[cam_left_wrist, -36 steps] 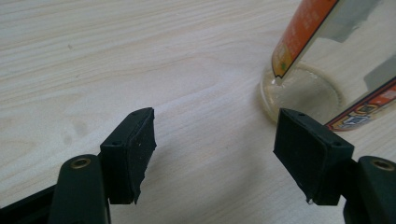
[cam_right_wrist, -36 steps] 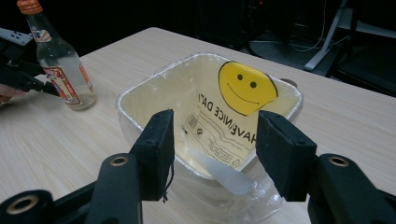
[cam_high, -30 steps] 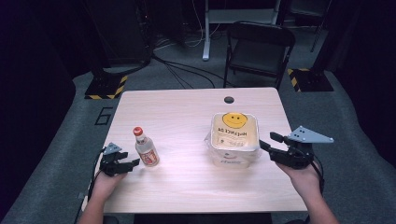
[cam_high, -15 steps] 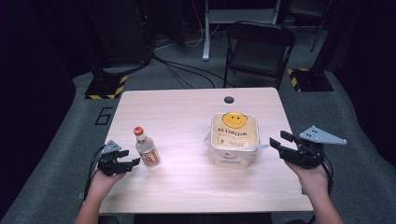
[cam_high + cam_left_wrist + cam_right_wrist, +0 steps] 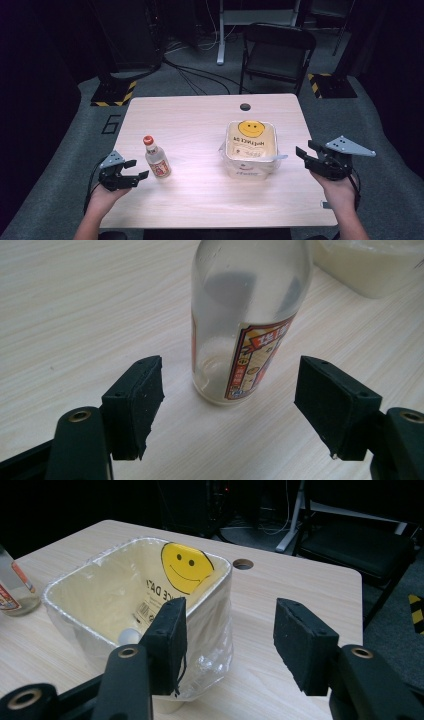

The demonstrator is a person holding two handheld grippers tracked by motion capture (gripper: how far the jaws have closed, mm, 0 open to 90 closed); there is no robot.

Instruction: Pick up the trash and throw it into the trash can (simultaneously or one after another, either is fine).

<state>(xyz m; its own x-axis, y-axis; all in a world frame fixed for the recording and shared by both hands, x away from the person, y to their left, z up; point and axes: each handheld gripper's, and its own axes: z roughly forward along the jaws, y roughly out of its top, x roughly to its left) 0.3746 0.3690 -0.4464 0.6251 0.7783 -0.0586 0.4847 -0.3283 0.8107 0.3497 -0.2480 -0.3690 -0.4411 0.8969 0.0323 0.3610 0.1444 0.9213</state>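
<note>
A clear glass bottle with a red cap and a red and yellow label stands upright on the left part of the wooden table. My left gripper points at it from the left. In the left gripper view the bottle stands just ahead of the gap of the left gripper; the jaws have just been opening and no pad touches the glass. A white bin lined with a smiley-face plastic bag stands at the right. My right gripper hovers open to its right, and in its own view the right gripper is apart from the bin.
A small white object lies inside the bin. A round cable hole sits near the table's far edge. A black folding chair stands behind the table, with cables on the floor.
The left jaws stand wider apart than before, and that gripper sits a little higher. The right gripper has drawn back to the right, away from the bin.
</note>
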